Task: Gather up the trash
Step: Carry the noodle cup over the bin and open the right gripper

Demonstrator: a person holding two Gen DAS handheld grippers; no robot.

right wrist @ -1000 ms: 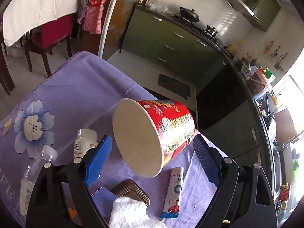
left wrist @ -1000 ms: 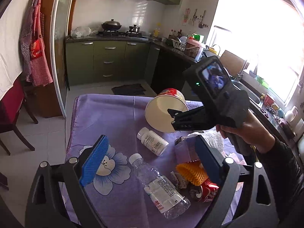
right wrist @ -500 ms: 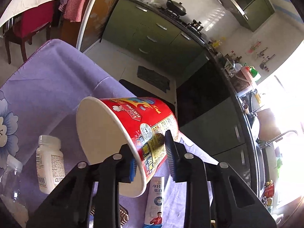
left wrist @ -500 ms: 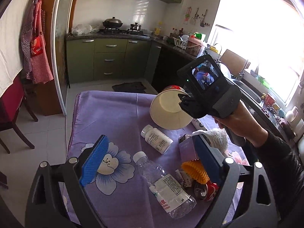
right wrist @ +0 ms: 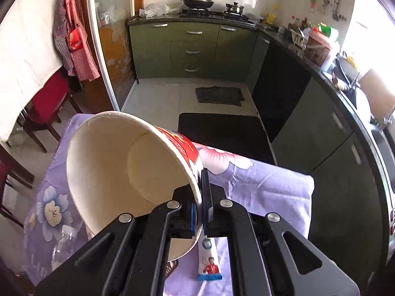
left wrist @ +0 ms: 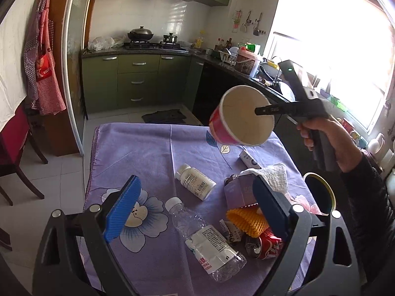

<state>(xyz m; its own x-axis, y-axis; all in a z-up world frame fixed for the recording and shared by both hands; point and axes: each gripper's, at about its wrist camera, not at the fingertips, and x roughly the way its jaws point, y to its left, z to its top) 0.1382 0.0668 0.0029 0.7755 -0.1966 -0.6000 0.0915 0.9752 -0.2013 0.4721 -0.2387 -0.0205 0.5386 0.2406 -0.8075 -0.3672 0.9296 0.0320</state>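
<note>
My right gripper [right wrist: 199, 198] is shut on the rim of a red and white paper noodle cup [right wrist: 118, 172] and holds it in the air, tilted, above the purple flowered tablecloth [right wrist: 266, 185]. The cup [left wrist: 243, 117] and the right gripper [left wrist: 261, 110] also show in the left wrist view. My left gripper [left wrist: 195, 207] is open and empty above the trash: a white pill bottle [left wrist: 195, 181], a clear plastic bottle [left wrist: 207, 241], a crushed red can [left wrist: 265, 244], a yellow ridged wrapper [left wrist: 246, 220], a purple box [left wrist: 239, 191] and a white cloth [left wrist: 274, 175].
A blue and white sachet [right wrist: 208, 259] lies on the cloth under the right gripper. A round bin opening [left wrist: 318, 192] shows at the table's right side. Green kitchen cabinets [left wrist: 138, 83] stand behind, a red chair [left wrist: 14, 143] at the left.
The right gripper closed on the cup's rim and lifted it off the table, up and to the right. The left gripper stayed open over the trash.
</note>
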